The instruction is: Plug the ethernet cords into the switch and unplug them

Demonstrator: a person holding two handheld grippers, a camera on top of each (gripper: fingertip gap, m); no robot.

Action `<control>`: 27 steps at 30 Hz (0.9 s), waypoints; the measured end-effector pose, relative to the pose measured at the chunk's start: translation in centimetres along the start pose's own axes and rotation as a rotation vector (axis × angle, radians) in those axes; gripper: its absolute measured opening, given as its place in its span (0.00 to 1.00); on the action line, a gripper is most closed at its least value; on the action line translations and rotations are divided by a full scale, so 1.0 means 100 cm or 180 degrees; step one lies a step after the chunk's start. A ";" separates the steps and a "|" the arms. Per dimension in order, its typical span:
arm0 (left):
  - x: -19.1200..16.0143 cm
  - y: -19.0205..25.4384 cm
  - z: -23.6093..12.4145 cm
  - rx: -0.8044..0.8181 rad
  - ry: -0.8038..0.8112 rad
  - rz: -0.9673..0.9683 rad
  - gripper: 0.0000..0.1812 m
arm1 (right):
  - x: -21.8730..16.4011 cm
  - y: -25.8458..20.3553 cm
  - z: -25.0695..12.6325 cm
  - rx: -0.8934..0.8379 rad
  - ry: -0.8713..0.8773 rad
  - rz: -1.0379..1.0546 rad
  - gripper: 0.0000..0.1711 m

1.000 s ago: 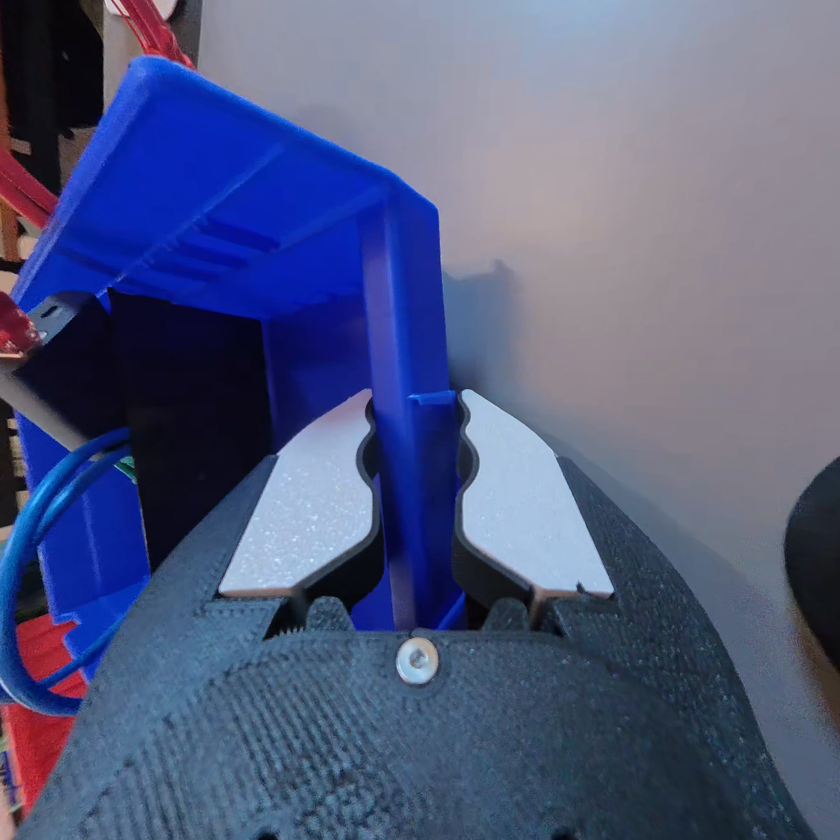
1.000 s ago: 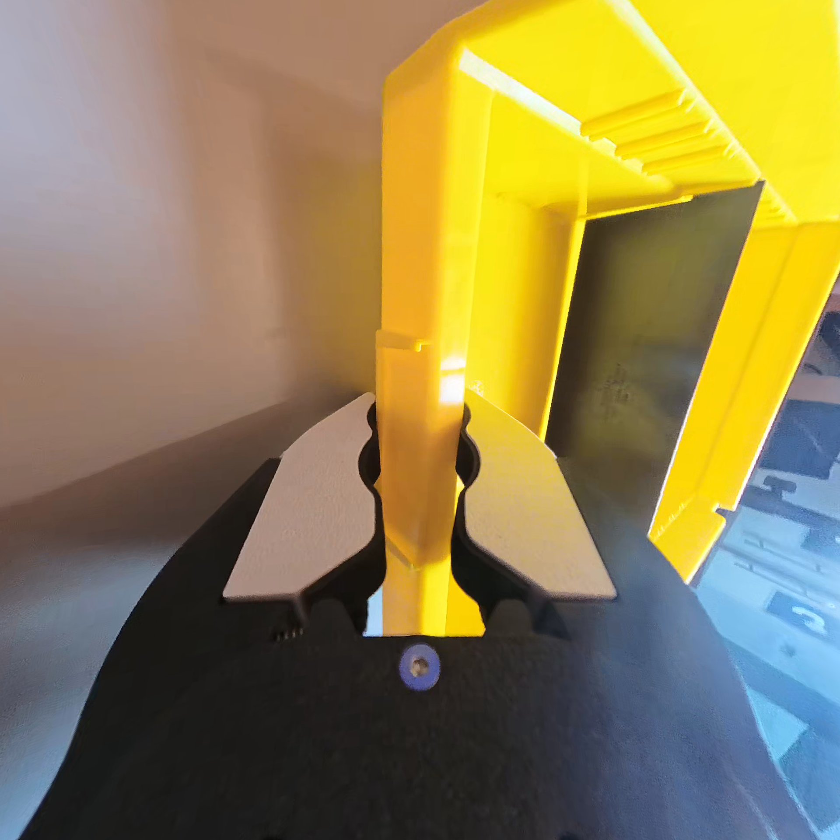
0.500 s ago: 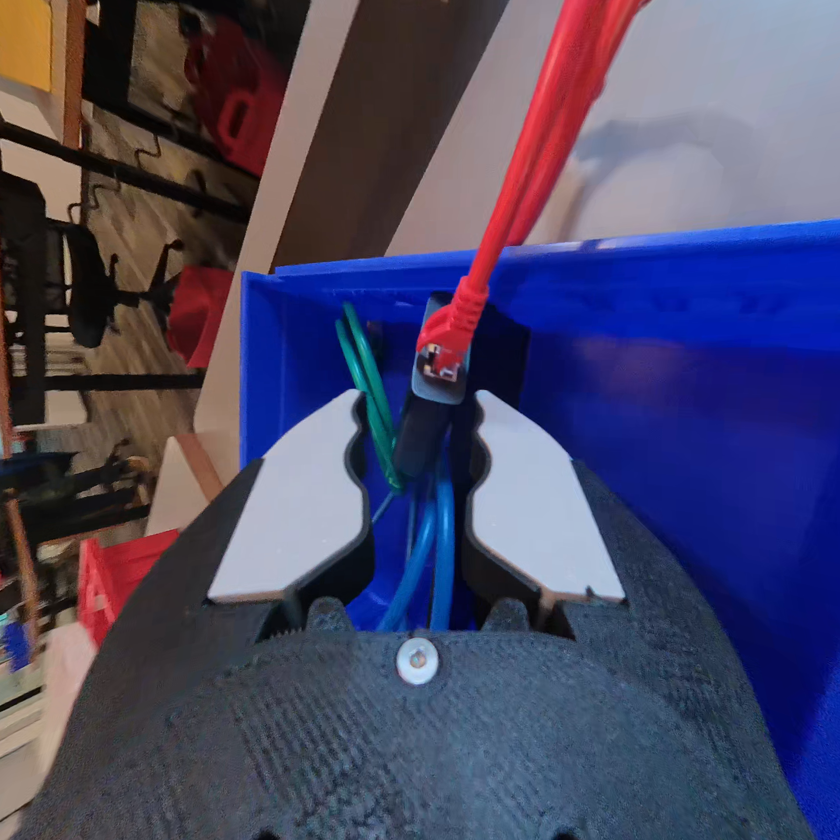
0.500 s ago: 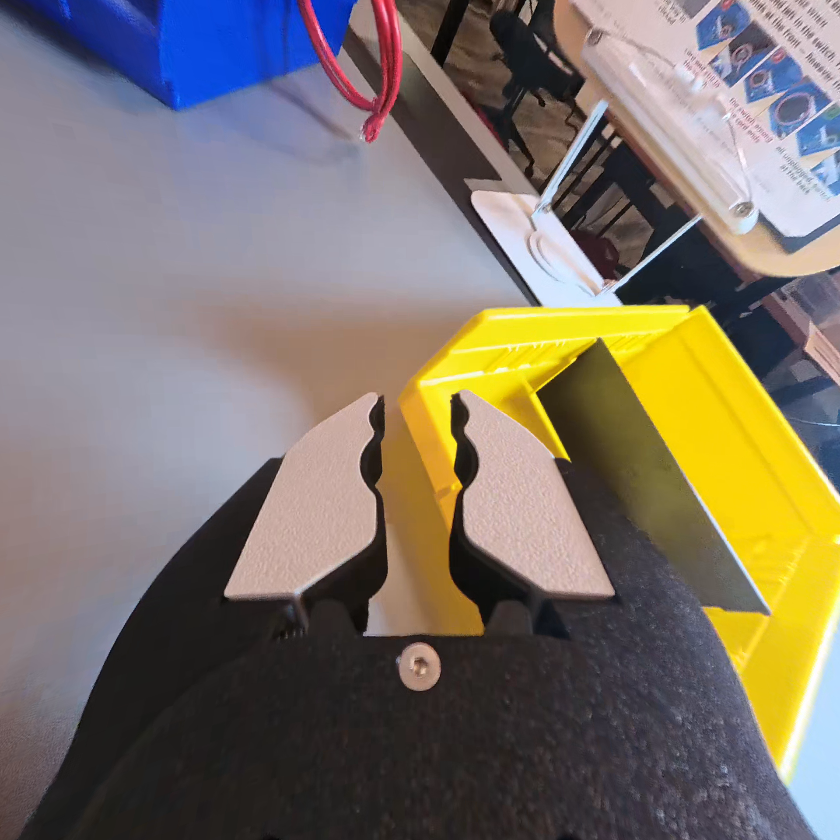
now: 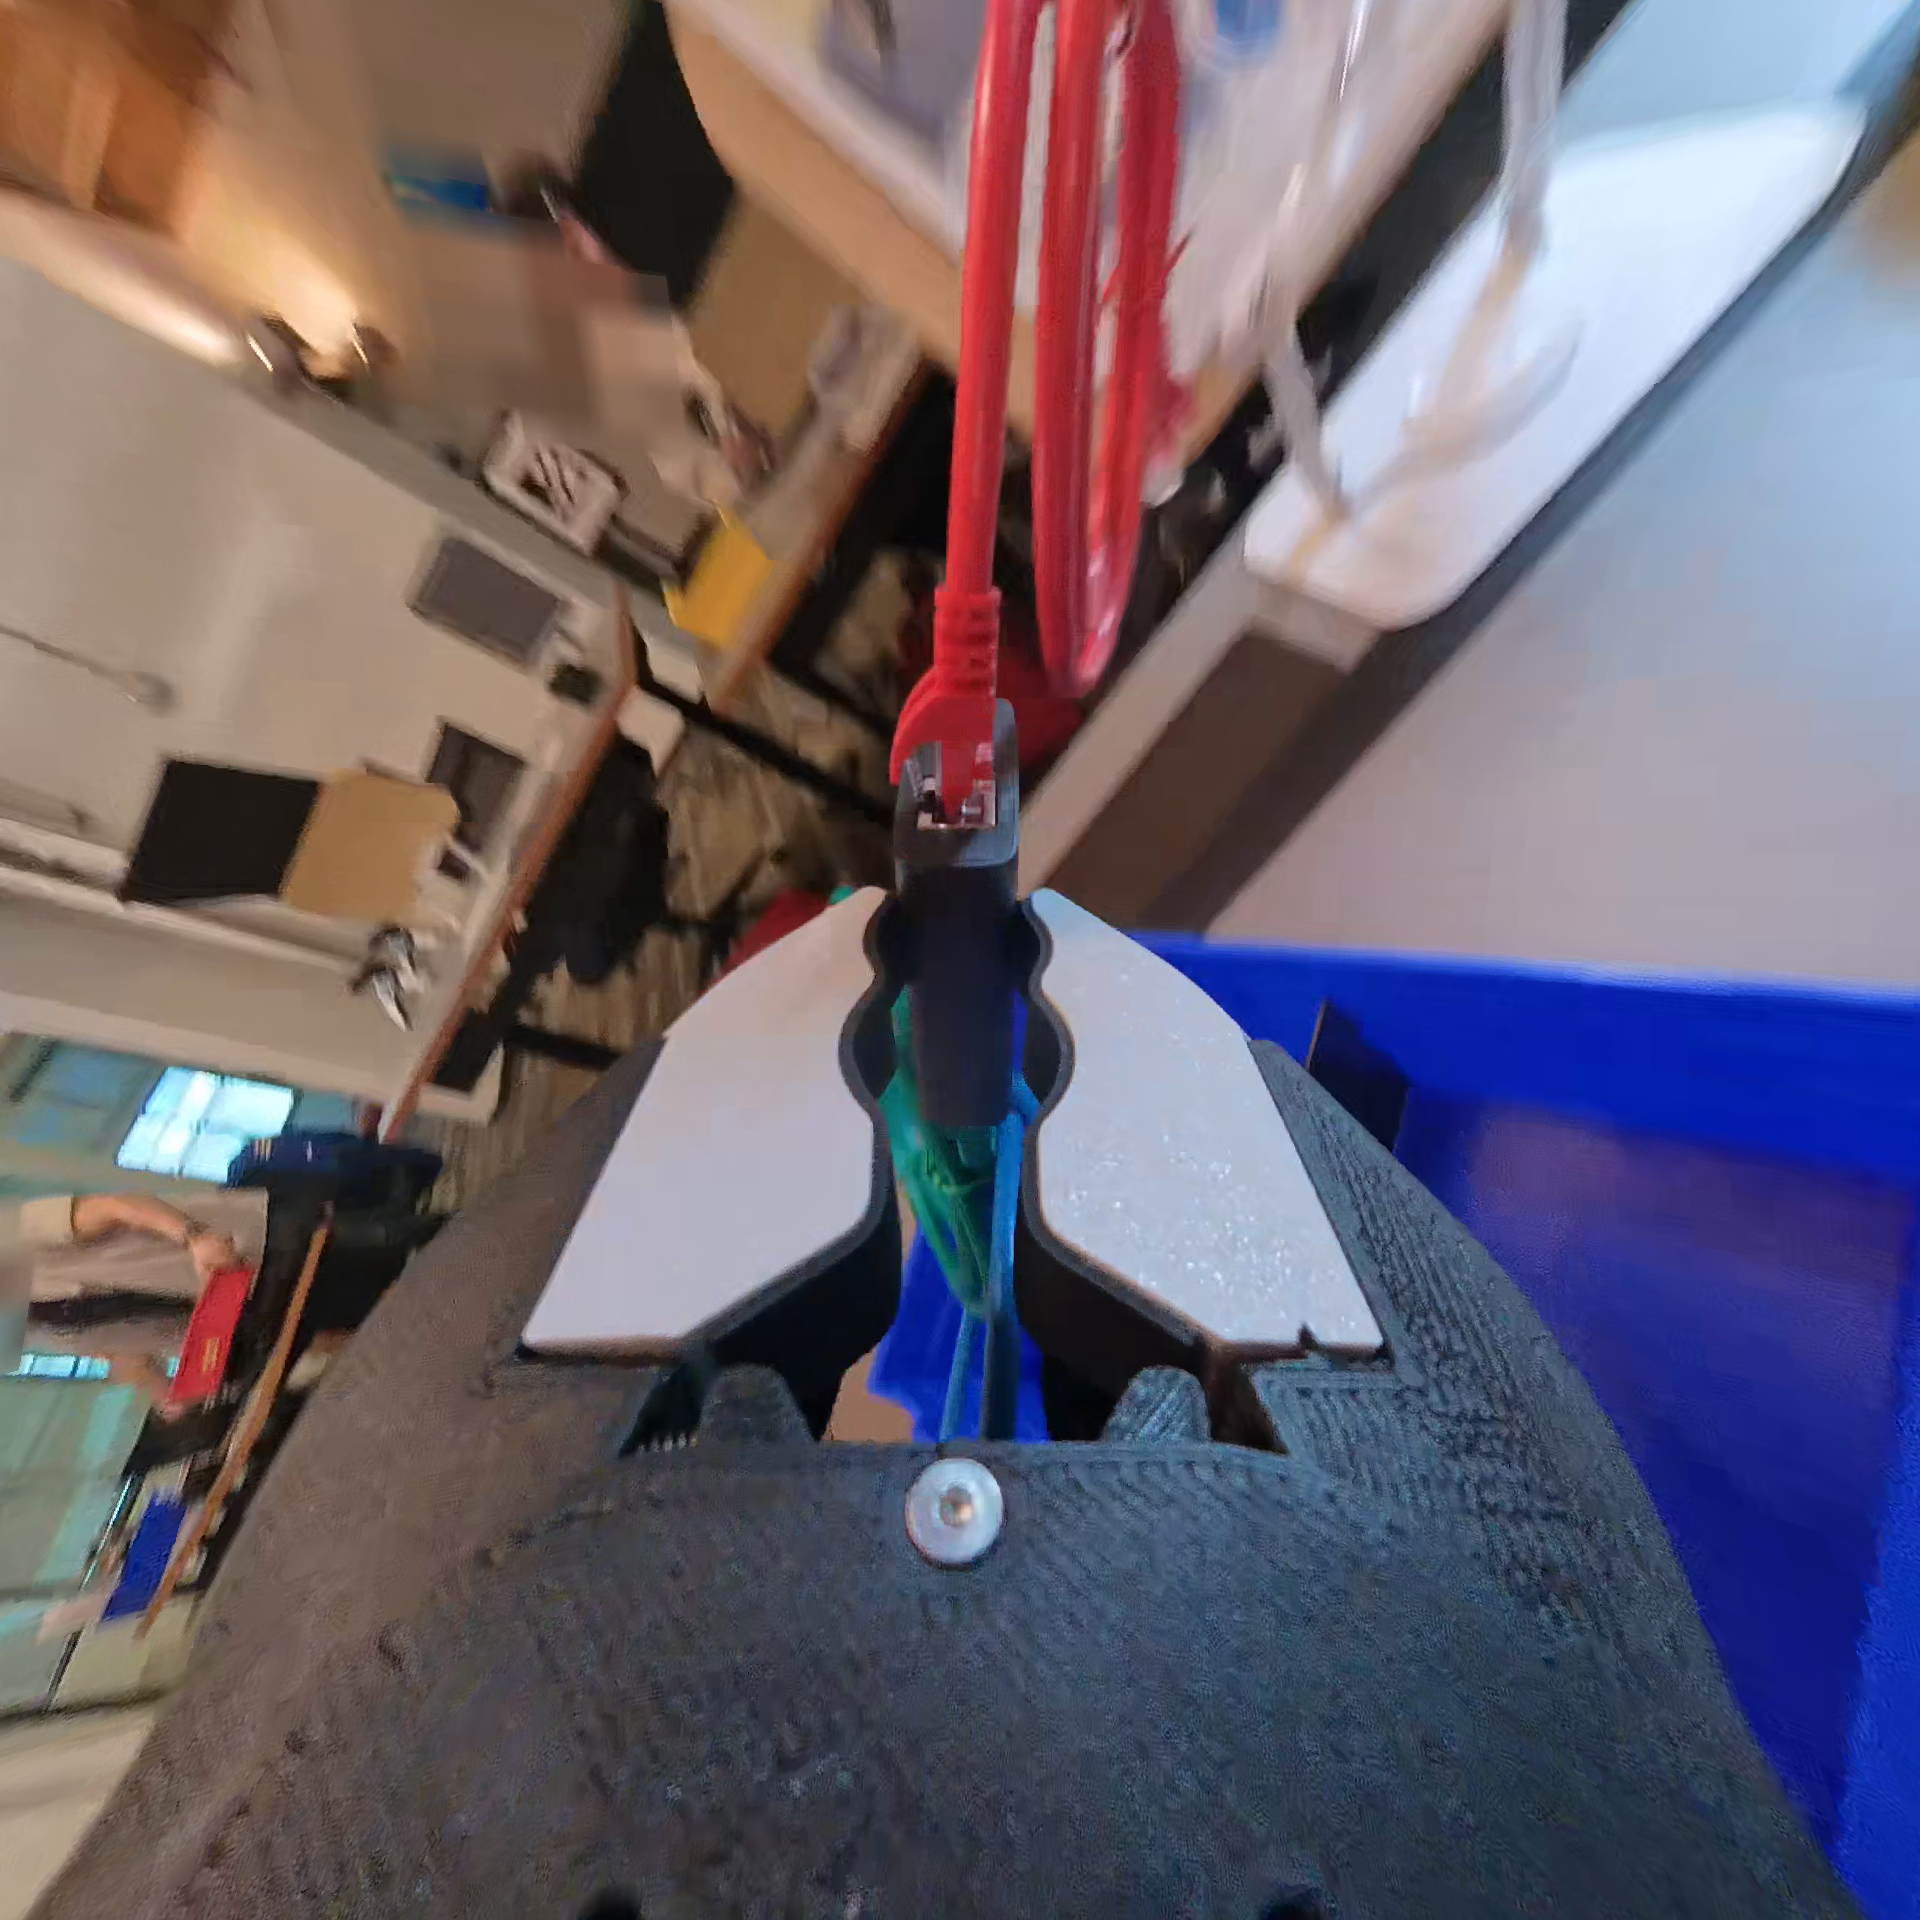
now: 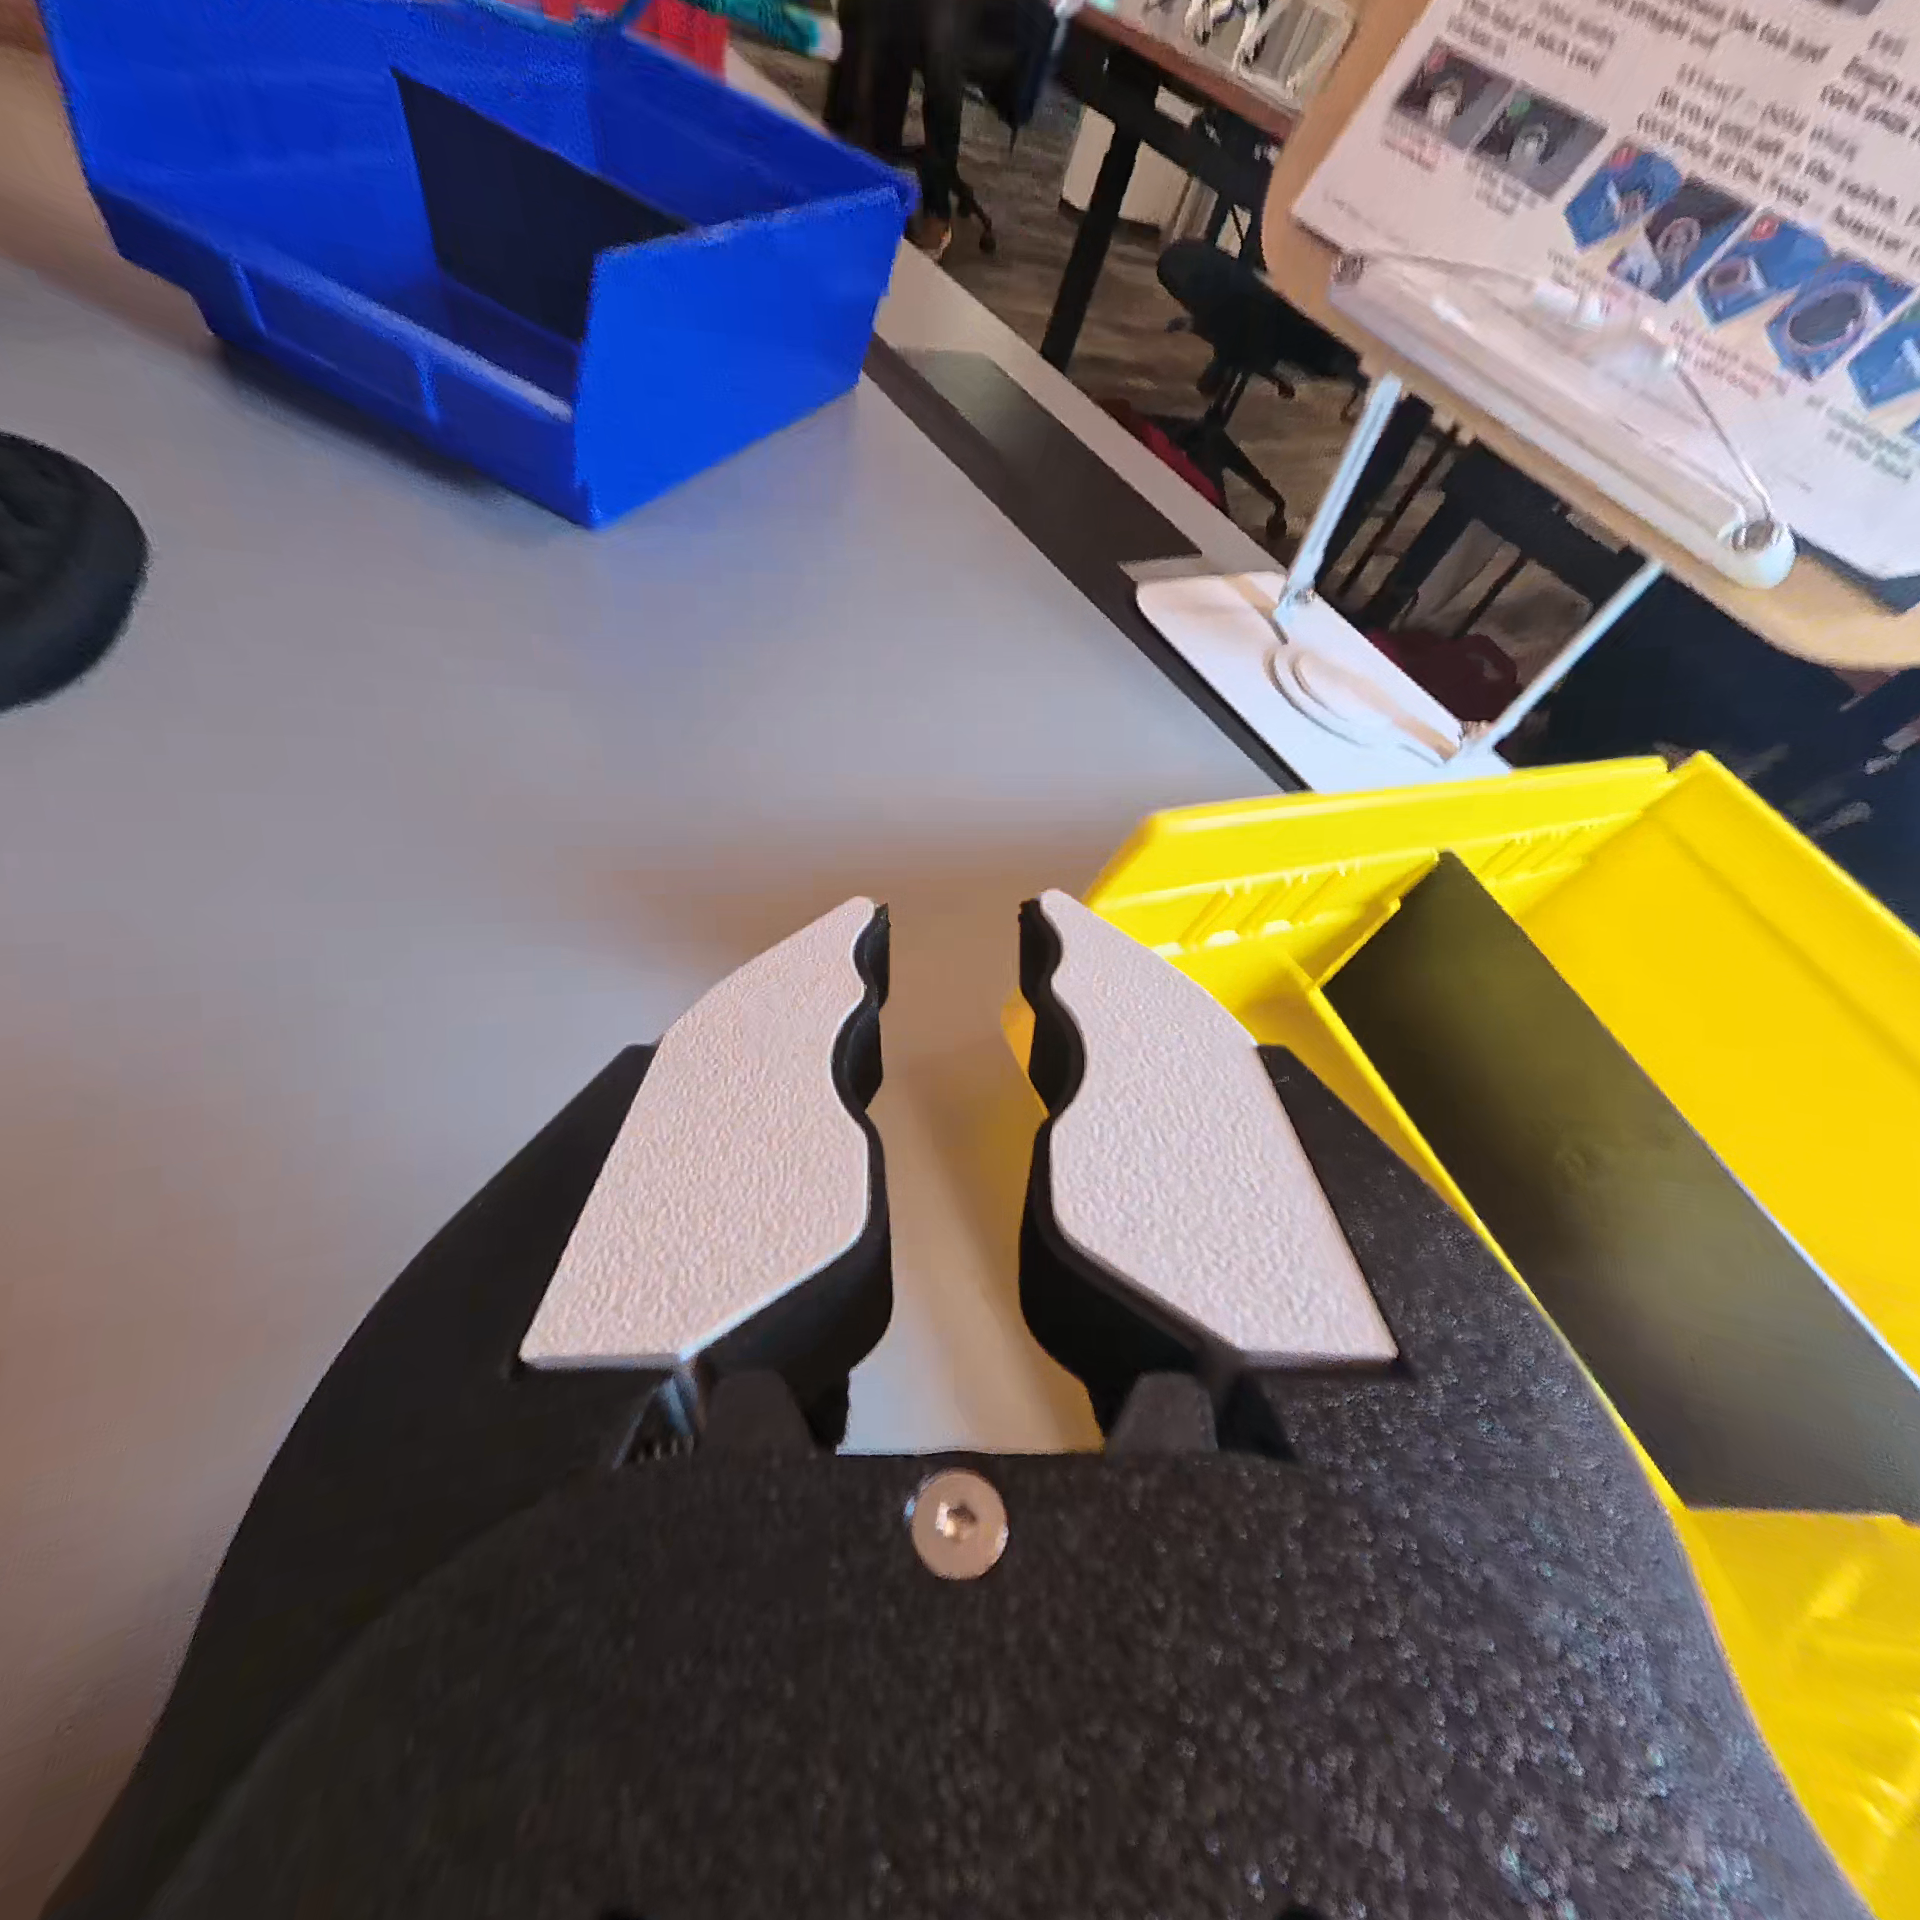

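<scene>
My left gripper [image 5: 951,914] is shut on a narrow black switch [image 5: 961,997] and holds it upright above the blue bin [image 5: 1610,1091]. A red ethernet cord [image 5: 982,416] is plugged into the switch's top end by its red plug [image 5: 951,727] and loops upward. A green cord [image 5: 925,1153] and a blue cord [image 5: 1003,1195] hang below the switch between the fingers. My right gripper [image 6: 954,914] is open and empty over the grey table [image 6: 520,779], just left of the yellow bin [image 6: 1714,987].
The yellow bin holds a black divider [image 6: 1558,1143]. The blue bin [image 6: 727,312] stands at the table's far left, near the edge. A black textured round object [image 6: 52,561] lies at the left. A white stand base [image 6: 1299,665] carries an instruction sheet [image 6: 1662,260] behind the yellow bin.
My left gripper let go of the blue bin's wall, closed on the switch inside the bin and lifted it. My right gripper released the yellow bin's wall and drew back.
</scene>
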State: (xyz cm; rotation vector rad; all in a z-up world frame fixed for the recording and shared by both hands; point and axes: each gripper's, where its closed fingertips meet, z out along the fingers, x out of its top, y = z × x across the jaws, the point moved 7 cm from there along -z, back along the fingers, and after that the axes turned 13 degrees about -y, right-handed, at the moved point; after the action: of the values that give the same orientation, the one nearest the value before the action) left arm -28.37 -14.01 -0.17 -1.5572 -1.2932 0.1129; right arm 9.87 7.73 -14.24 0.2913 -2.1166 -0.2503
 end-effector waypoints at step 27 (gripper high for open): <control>0.128 0.227 -0.094 -0.3208 0.2905 0.0269 0.11 | 0.076 -0.049 -0.022 -0.0052 0.0528 -0.1321 0.15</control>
State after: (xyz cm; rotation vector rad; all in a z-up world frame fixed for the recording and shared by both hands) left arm -2.29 -7.00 -6.33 -2.0726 -0.5068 -1.2270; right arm 8.33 0.65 -8.38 0.7182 -1.8739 -0.4683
